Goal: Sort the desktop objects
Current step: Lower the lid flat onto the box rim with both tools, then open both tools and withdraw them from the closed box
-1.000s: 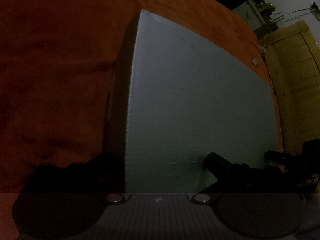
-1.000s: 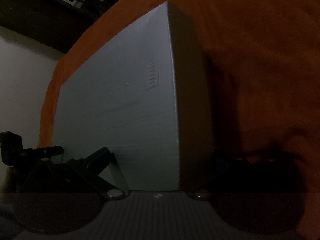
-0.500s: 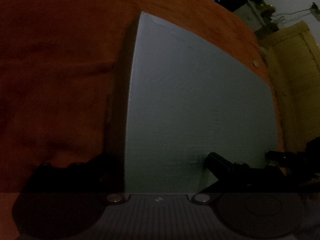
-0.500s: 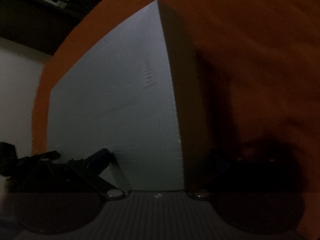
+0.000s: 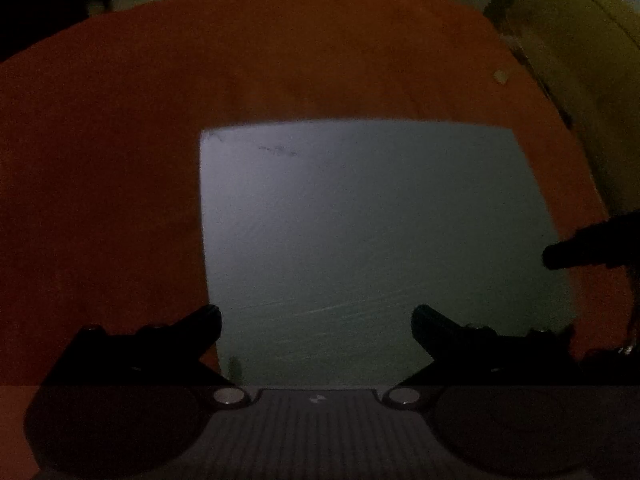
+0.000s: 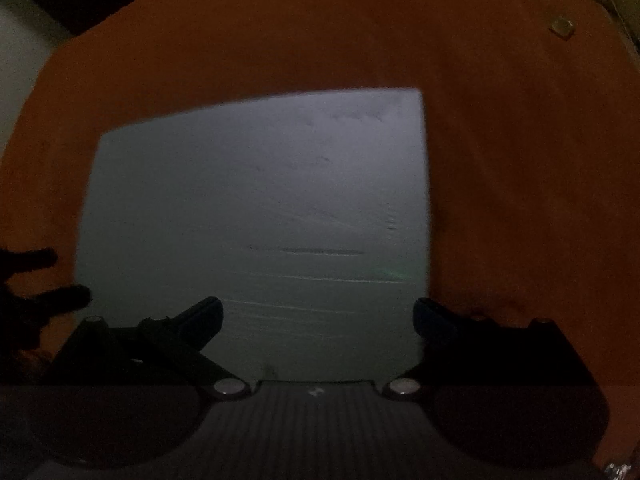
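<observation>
A large white foam box (image 5: 360, 220) lies flat on the orange cloth (image 5: 120, 160), its top face toward both cameras. My left gripper (image 5: 316, 316) hovers open over the box's near left part, nothing between its fingers. My right gripper (image 6: 316, 308) is open too, over the near right part of the same box (image 6: 260, 200). The right gripper's dark fingers (image 5: 580, 252) show at the box's right edge in the left wrist view. The left gripper's fingers (image 6: 44, 280) show at its left edge in the right wrist view. The room is very dim.
A small pale object (image 5: 500, 77) sits on the orange cloth (image 6: 520, 160) beyond the box's far right corner, again as a small pale object (image 6: 562, 26). A yellowish wooden panel (image 5: 580, 40) stands past the table's right edge. A pale wall (image 6: 16, 60) lies to the left.
Both grippers were clamped on the box's side walls. They have opened, let go and drawn back, so both views now look down on its top face.
</observation>
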### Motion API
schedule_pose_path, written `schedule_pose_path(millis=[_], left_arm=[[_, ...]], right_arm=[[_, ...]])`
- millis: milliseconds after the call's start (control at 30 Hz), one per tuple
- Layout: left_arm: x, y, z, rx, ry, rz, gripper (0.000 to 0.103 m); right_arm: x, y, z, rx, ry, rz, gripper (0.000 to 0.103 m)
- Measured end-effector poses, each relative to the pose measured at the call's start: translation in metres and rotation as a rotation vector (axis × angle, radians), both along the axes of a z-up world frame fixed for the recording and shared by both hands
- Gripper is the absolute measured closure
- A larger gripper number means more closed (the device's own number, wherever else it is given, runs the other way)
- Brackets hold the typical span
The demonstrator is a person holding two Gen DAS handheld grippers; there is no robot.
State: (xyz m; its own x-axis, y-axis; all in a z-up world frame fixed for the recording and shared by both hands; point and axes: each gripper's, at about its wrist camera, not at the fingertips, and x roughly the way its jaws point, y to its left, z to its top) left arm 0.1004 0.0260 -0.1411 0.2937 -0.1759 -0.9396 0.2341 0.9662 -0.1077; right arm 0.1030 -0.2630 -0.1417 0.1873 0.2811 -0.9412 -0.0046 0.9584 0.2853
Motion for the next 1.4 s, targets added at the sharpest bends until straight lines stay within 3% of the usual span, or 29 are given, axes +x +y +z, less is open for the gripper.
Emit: schedule_pose_path(millis=[133,300,500,633,767,833,933,967,1100,1167,1233,1300,1400], left_arm=[[-0.014,-0.016,0.035,0.010,-0.029,-0.036,0.000],[-0.031,-0.029,0.073,0.027,-0.101,0.001,0.000],[-0.052,-0.033,0.100,-0.031,-0.193,0.065,0.000],[-0.073,-0.035,0.118,-0.014,-0.223,0.077,0.000],[-0.097,-0.024,0.124,-0.062,-0.255,0.107,0.000],[-0.119,-0.023,0.119,-0.087,-0.309,0.122,0.000],[-0.152,-0.032,0.104,-0.035,-0.391,0.034,0.000],[-0.159,-0.036,0.099,-0.010,-0.396,0.007,0.000],[-0.170,-0.039,0.079,0.001,-0.375,0.013,0.000],[-0.170,-0.037,0.069,-0.020,-0.315,0.009,0.000],[-0.176,-0.036,0.061,0.004,-0.316,0.020,0.000],[-0.185,-0.038,0.052,0.011,-0.344,0.025,0.000],[-0.185,-0.053,0.028,0.062,-0.359,-0.002,0.000]], right_arm=[[-0.007,0.022,0.034,0.015,-0.042,0.028,0.000],[-0.029,0.053,0.071,-0.114,-0.134,0.161,0.000],[-0.052,0.055,0.115,-0.175,-0.261,0.054,0.000],[-0.067,0.056,0.144,-0.215,-0.346,-0.018,0.000],[-0.101,0.058,0.165,-0.167,-0.417,-0.059,0.000],[-0.127,0.062,0.181,-0.157,-0.476,-0.067,0.000],[-0.170,0.064,0.182,-0.165,-0.670,-0.024,0.000],[-0.182,0.064,0.175,-0.175,-0.683,-0.002,0.000],[-0.202,0.054,0.148,-0.134,-0.513,-0.082,0.000],[-0.212,0.047,0.133,-0.118,-0.486,-0.113,0.000],[-0.223,0.042,0.128,-0.116,-0.476,-0.179,0.000],[-0.236,0.038,0.118,-0.074,-0.539,-0.237,0.000],[-0.241,0.051,0.103,-0.157,-0.560,-0.201,0.000]])
